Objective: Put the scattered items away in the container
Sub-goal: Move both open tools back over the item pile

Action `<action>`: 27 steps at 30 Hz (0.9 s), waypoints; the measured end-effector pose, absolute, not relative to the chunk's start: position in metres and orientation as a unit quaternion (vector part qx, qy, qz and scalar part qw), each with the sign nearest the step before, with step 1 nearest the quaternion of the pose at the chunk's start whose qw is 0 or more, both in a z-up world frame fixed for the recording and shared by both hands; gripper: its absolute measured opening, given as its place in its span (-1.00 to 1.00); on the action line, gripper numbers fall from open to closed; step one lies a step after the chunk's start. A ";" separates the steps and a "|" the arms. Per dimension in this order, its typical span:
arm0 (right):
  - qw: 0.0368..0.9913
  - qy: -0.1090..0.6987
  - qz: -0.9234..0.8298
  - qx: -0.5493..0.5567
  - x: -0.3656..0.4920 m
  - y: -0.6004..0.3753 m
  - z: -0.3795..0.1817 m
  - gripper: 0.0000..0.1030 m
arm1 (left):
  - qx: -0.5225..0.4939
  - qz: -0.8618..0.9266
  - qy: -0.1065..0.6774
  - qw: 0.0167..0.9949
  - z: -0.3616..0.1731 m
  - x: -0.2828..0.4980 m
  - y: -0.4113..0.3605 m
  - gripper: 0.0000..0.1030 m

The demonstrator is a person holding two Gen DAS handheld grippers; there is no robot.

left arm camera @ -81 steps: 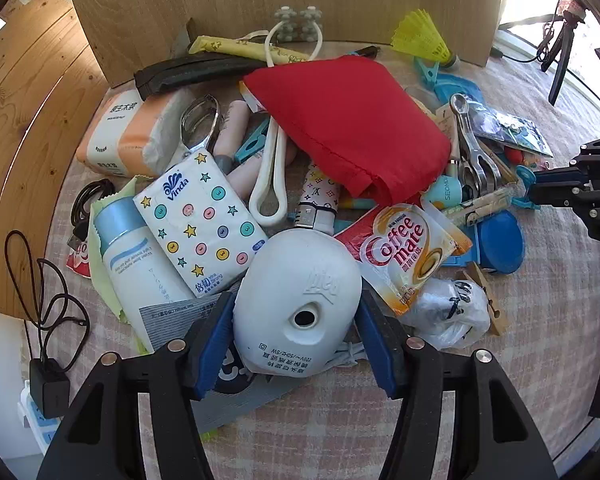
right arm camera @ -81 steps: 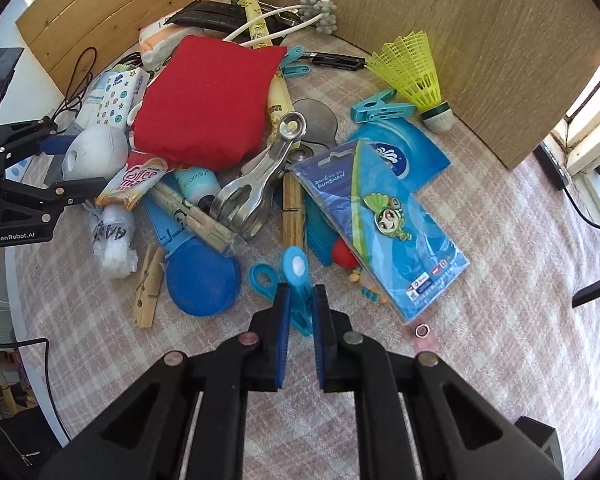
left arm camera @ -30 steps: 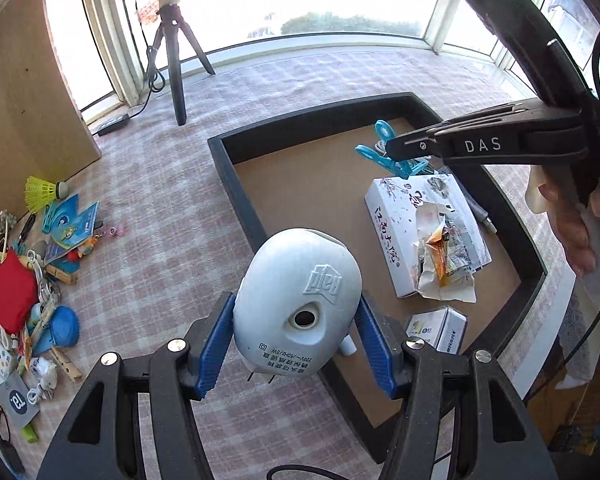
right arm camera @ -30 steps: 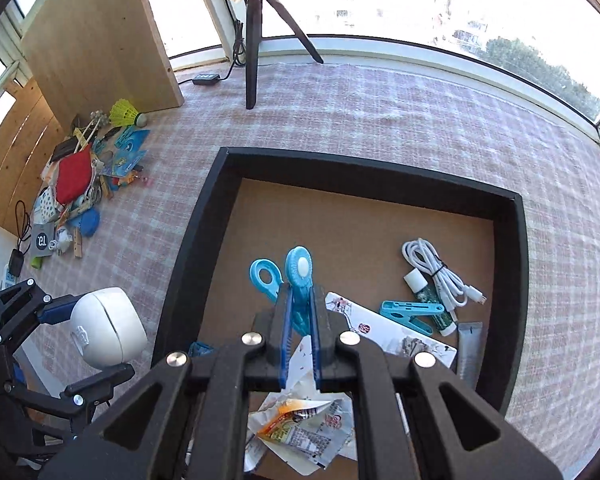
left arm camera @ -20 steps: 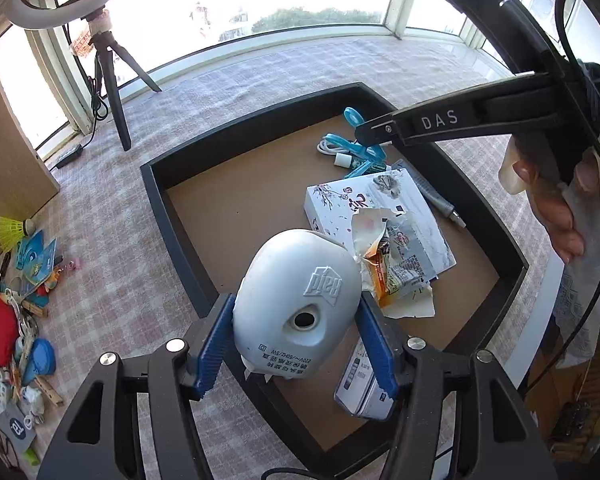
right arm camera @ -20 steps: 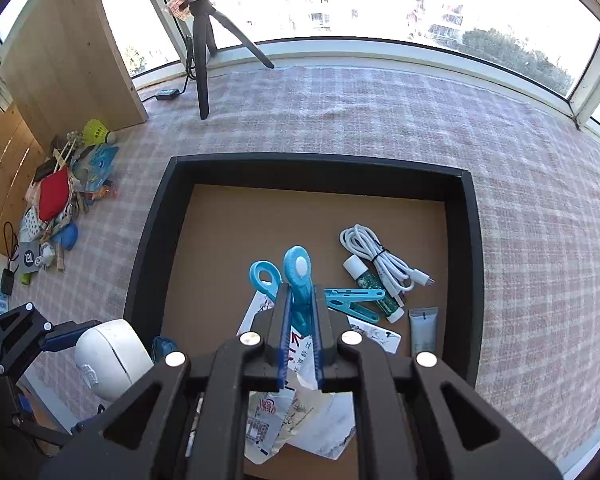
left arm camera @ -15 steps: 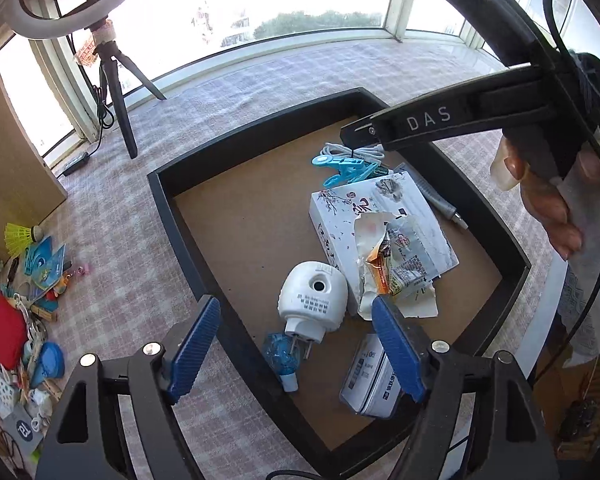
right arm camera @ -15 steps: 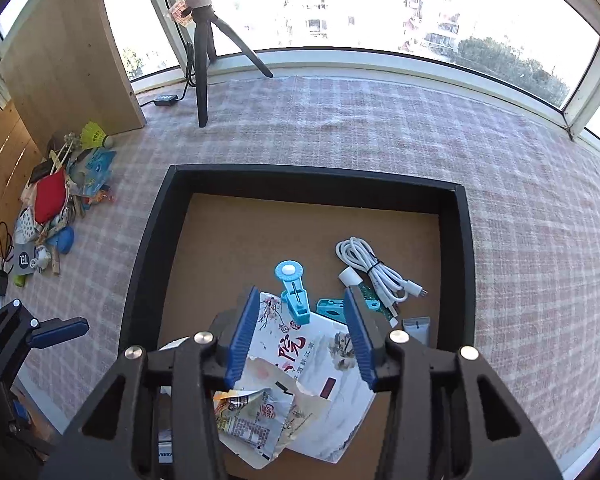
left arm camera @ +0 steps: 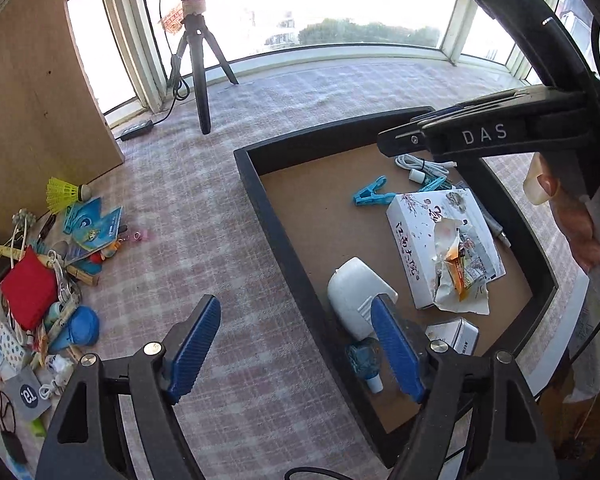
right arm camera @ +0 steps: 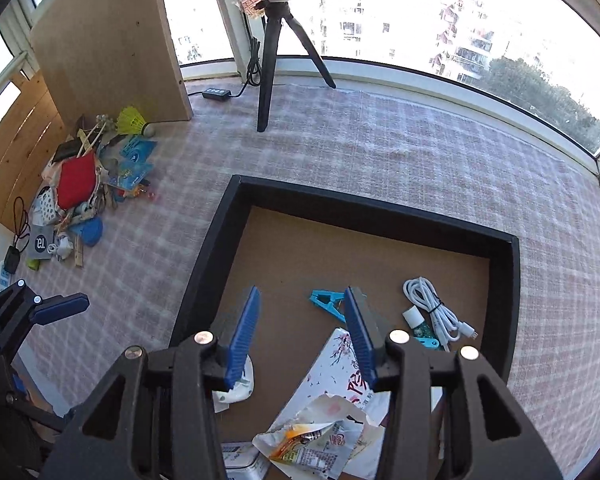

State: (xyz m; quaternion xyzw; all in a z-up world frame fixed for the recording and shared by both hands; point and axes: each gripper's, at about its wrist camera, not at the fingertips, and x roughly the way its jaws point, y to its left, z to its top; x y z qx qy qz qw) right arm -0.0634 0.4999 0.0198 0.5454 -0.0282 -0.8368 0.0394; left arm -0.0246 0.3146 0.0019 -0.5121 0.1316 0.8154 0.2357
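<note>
The black tray with a brown floor lies on the checked cloth; it also shows in the right wrist view. In it lie a white plug-in device, a blue clothes peg, a white box, a torn wrapper and a white cable. My left gripper is open and empty above the tray's left wall. My right gripper is open and empty above the tray floor. The pile of scattered items, with a red pouch, lies far left.
A black tripod stands on the cloth behind the tray. A wooden board rises behind the pile, with a yellow shuttlecock at its foot. A blue round lid lies at the pile's near edge. Windows ring the far side.
Both grippers carried their items from the pile to the tray and opened. The white device and the blue peg now lie in the tray. Both grippers have since lifted a little.
</note>
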 end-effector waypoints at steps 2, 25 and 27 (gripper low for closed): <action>0.053 -0.019 -0.837 0.544 -0.070 0.486 0.022 -0.16 | -0.515 0.819 0.128 0.219 0.000 -0.028 0.299 0.47; 0.247 0.135 -0.790 0.544 -0.193 0.276 -0.011 0.09 | -0.566 0.821 0.027 -0.061 -0.035 -0.066 -0.007 0.47; 0.263 0.155 -0.783 0.542 -0.202 0.260 -0.017 0.13 | -0.569 0.819 0.016 -0.072 -0.038 -0.067 -0.026 0.47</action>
